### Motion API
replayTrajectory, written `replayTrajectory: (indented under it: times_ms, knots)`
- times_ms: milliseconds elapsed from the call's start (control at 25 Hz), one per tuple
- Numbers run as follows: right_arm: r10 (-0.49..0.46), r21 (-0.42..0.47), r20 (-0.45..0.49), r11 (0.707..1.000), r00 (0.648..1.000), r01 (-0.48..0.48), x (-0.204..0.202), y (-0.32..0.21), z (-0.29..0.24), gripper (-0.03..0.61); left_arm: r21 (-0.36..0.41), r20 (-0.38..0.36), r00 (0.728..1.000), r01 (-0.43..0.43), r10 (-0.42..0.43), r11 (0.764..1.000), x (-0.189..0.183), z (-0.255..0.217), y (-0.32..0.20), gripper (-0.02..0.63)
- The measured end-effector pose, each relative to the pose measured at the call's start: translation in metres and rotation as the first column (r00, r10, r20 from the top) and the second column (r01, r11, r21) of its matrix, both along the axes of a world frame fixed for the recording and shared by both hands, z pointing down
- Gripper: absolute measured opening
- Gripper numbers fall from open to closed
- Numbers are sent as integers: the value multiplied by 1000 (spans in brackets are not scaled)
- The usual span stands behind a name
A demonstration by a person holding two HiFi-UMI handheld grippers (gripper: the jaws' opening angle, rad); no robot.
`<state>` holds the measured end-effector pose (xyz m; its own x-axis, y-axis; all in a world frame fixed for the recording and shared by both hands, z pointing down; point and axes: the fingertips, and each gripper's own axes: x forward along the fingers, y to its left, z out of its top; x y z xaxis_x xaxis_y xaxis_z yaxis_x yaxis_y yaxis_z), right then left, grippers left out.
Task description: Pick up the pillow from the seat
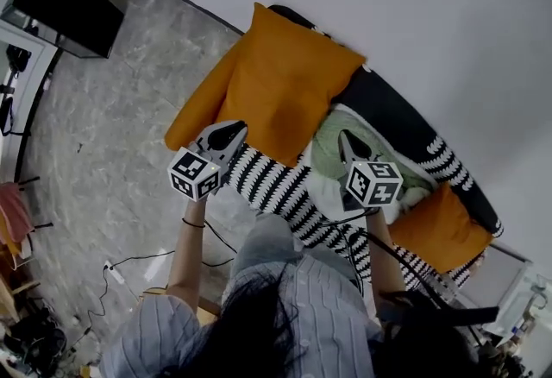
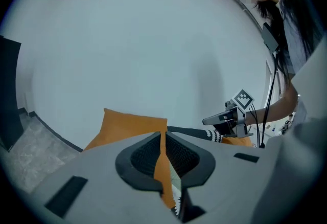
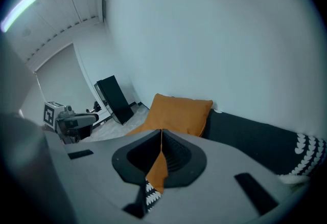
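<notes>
A large orange pillow (image 1: 276, 83) leans at the left end of the black sofa (image 1: 388, 109); it also shows ahead in the left gripper view (image 2: 127, 126) and the right gripper view (image 3: 179, 113). My left gripper (image 1: 231, 133) hovers shut just short of the pillow's lower left edge, with nothing held. My right gripper (image 1: 346, 143) is shut and empty over a pale green cloth (image 1: 332, 162), to the right of the pillow. In each gripper view the jaws meet in a thin line, left gripper (image 2: 164, 138), right gripper (image 3: 161, 138).
A black-and-white patterned throw (image 1: 276, 186) drapes the seat front below the pillow. A second orange pillow (image 1: 440, 225) lies at the sofa's right end. A black panel (image 1: 65, 5) stands on the marbled floor at left. A cable and power strip (image 1: 116, 273) lie near the person's feet.
</notes>
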<state>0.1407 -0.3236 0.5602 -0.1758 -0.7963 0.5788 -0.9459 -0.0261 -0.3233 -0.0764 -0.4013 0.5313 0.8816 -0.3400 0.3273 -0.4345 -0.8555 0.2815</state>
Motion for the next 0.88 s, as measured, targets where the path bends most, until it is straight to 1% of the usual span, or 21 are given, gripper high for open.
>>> replayTrajectory:
  times_ms: [160, 360, 560, 800, 880]
  knots:
    - [28, -16, 23, 999, 999, -28, 17, -18, 15, 20, -36, 7, 1000, -30, 30, 999, 16, 24, -25, 25]
    - [46, -43, 25, 998, 999, -45, 37, -48, 46, 21, -62, 26, 996, -81, 82, 995, 33, 59, -65, 57]
    - [62, -60, 15, 996, 998, -61, 54, -77, 67, 21, -54, 58, 995, -78, 81, 995, 38, 80, -119, 103]
    - [15, -79, 56, 997, 998, -10, 60, -100, 96, 25, -68, 72, 994, -81, 86, 994, 46, 108, -173, 124]
    - [7, -86, 65, 996, 998, -1, 62, -109, 106, 41, -73, 86, 993, -81, 87, 994, 46, 117, -192, 129]
